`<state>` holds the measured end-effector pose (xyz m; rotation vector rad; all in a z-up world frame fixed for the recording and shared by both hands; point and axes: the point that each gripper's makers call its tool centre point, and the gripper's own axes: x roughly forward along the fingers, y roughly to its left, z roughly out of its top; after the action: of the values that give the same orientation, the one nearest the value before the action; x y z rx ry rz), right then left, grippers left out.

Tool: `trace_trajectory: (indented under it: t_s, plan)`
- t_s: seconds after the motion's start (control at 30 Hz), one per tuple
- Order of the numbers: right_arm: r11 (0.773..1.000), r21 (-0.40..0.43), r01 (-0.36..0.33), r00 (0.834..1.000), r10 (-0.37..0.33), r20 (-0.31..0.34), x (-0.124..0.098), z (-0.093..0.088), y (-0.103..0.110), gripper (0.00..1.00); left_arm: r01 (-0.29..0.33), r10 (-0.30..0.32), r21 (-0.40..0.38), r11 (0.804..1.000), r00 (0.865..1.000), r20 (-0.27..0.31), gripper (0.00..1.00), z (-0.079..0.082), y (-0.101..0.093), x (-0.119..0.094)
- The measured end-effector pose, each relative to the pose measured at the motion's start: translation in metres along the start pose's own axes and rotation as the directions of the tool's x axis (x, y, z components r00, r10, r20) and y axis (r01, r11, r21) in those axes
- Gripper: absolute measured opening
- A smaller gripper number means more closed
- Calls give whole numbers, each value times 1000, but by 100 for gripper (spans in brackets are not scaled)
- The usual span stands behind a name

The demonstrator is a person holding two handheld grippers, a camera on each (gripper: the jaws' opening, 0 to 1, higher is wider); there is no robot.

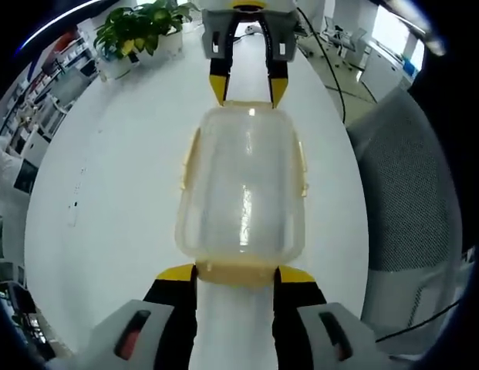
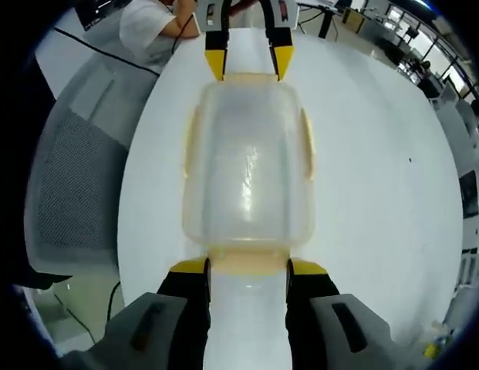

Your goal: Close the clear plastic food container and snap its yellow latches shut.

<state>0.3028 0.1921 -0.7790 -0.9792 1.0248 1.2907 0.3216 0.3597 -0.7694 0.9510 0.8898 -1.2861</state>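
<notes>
1. The clear food container sits on the white desk between the two tongs, with its lid already seated on top; closing the lid looks done.
2. In the left gripper view, the left tongs stand at 6 o'clock, jaws parted and straddling the near end latch. They look to touch it, though not clamp it.
3. The right tongs stand likewise at 6 o'clock in the right gripper view, parted around the opposite end latch.
4. The yellow side latches lie against the long walls at 3 and 9 o'clock; I cannot tell whether they are snapped.
5. Judgement: the remaining work is pressing the end latches home, then checking the side ones.
6. A potted plant stands at 11 o'clock, well apart.
</notes>
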Motion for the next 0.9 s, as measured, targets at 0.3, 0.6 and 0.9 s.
trace_trajectory:
  t_s: [0.3,0.6,0.9]
  plan:
    - [1000,5,6,1000,-6,6,-5,-17,1,34,13,-13,6,1000,1000,-6,32,15,-1,7]
    - [1000,19,6,1000,-7,9,-2,-32,0,35,22,-22,9,1000,1000,2,32,26,-1,18]
    - [1000,6,14,1000,-14,16,0,-34,2,35,18,-18,4,1000,1000,-2,32,26,-4,23]
